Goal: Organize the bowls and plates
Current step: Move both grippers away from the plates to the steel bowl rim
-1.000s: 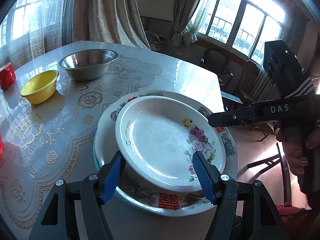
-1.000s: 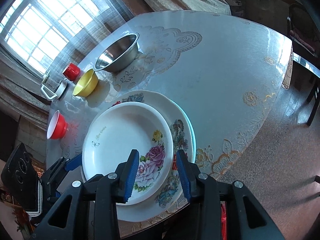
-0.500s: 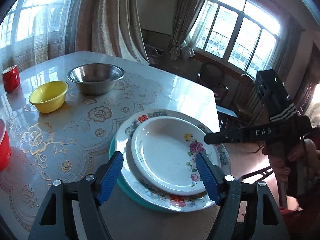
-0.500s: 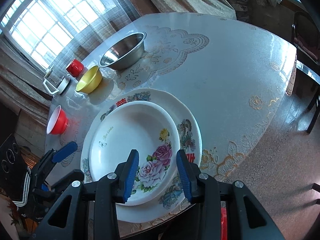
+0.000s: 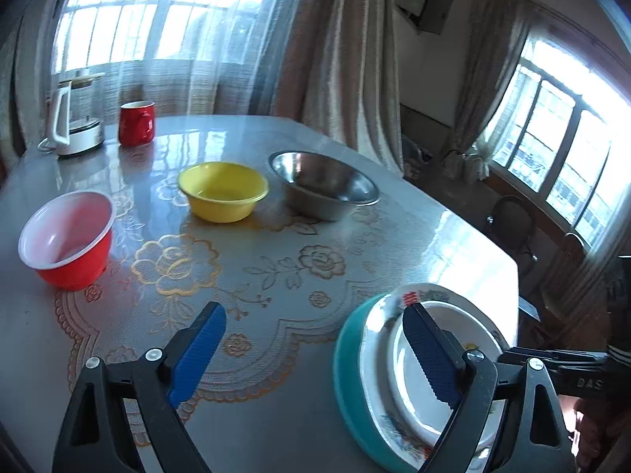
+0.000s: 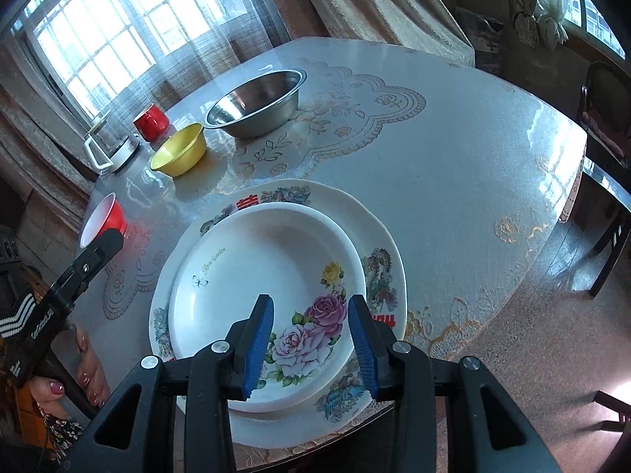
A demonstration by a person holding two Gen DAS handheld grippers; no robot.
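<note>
Plates sit stacked at the near right edge of the desk (image 6: 453,149): a white rose-patterned deep plate (image 6: 268,276) lies on top of a wider white plate with a printed rim (image 6: 378,236), and in the left wrist view a teal plate (image 5: 347,374) shows as the bottom of the stack, under the printed one. Left tool (image 5: 315,354) hangs over the near part of the desk with its blue pads spread wide and nothing between them; its right pad (image 5: 428,354) stands in front of the stack's left side, and whether it touches cannot be told, while the left pad is over the bare floral cloth. Right tool (image 6: 311,347) hovers over the near rim of the rose plate, its pads set at a narrow gap, not gripping; the rose print shows between them. Farther back and to the left, three bowls stand apart from one another in a loose row: a red bowl with a white inside (image 5: 67,244) nearest, a yellow bowl (image 5: 223,191) in the middle, and a steel bowl (image 5: 323,185) just right of it. At the far left corner stand a red mug (image 5: 136,123) and, beside it, a glass kettle with a white handle (image 5: 75,118)
</note>
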